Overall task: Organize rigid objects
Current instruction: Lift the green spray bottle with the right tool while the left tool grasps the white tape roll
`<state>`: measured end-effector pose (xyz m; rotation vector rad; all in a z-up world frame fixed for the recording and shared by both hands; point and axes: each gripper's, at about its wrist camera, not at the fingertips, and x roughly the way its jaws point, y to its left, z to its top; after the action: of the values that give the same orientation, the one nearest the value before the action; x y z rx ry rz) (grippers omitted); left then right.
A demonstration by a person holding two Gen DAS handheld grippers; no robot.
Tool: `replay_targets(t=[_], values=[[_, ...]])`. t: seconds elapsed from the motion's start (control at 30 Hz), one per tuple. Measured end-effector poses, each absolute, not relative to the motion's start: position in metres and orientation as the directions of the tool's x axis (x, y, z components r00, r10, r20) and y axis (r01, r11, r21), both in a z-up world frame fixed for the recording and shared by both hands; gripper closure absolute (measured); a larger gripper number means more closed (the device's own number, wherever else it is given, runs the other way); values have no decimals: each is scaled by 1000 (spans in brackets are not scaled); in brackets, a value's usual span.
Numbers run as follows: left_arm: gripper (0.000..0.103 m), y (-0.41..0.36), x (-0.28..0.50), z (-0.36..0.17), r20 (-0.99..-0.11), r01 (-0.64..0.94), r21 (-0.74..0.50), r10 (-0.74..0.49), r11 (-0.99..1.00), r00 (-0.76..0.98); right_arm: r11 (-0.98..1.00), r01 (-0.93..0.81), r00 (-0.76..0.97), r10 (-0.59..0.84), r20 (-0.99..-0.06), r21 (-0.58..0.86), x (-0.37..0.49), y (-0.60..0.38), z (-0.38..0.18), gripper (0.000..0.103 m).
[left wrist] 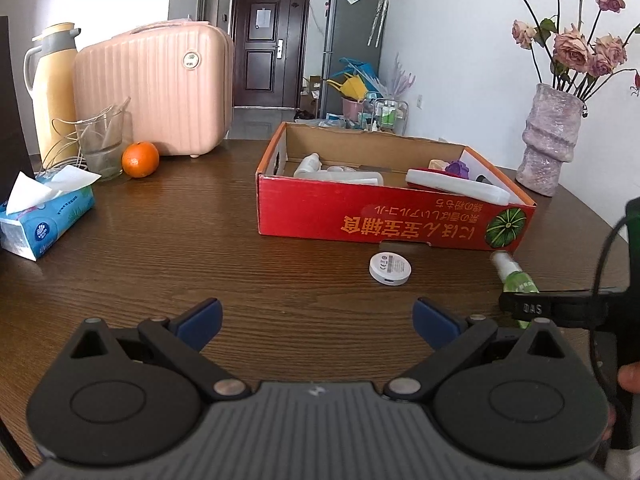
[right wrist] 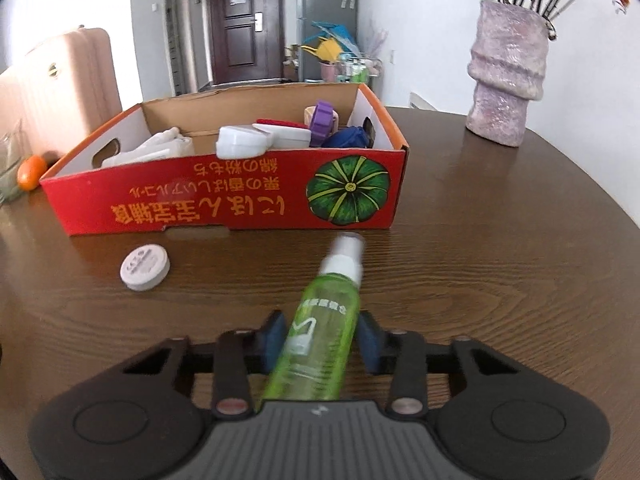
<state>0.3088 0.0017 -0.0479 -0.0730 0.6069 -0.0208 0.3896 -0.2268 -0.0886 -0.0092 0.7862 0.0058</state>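
The right gripper (right wrist: 318,338) clamps a green spray bottle (right wrist: 320,328), nozzle toward 12 o'clock. The left gripper (left wrist: 318,320) gapes wide, holding nothing. The white disc (left wrist: 389,269) at 1 o'clock reads "CE".

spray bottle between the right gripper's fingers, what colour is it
Translucent green plastic spray bottle with a white nozzle, held by the right gripper; clearest in the right wrist view.

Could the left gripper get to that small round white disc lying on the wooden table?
Probably yes. The left gripper is open, and only bare wooden table lies between it and the small round white disc, which sits apart from the red cardboard box.
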Motion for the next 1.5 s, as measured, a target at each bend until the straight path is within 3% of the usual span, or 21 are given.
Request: replay_targets(t=[0.17,0.37,0.73,1.5], values=[[0,1,309,-48,-571,-2,-70,-38,998,820,999,-51,721,47,-691,15,383,-235,-90,73],[0,-2,311,-52,-577,-3,-54,-29,999,816,989,-49,772,126,-623,140,369,-249,-95,73],[0,-18,318,-55,-574,32,-18,-37,999,818,976,-71,851,166,-499,203,348,-262,-72,73],[0,-74,389,-67,-626,60,38,-23,997,780,961,-50,886,167,-433,270,339,-284,-62,73]])
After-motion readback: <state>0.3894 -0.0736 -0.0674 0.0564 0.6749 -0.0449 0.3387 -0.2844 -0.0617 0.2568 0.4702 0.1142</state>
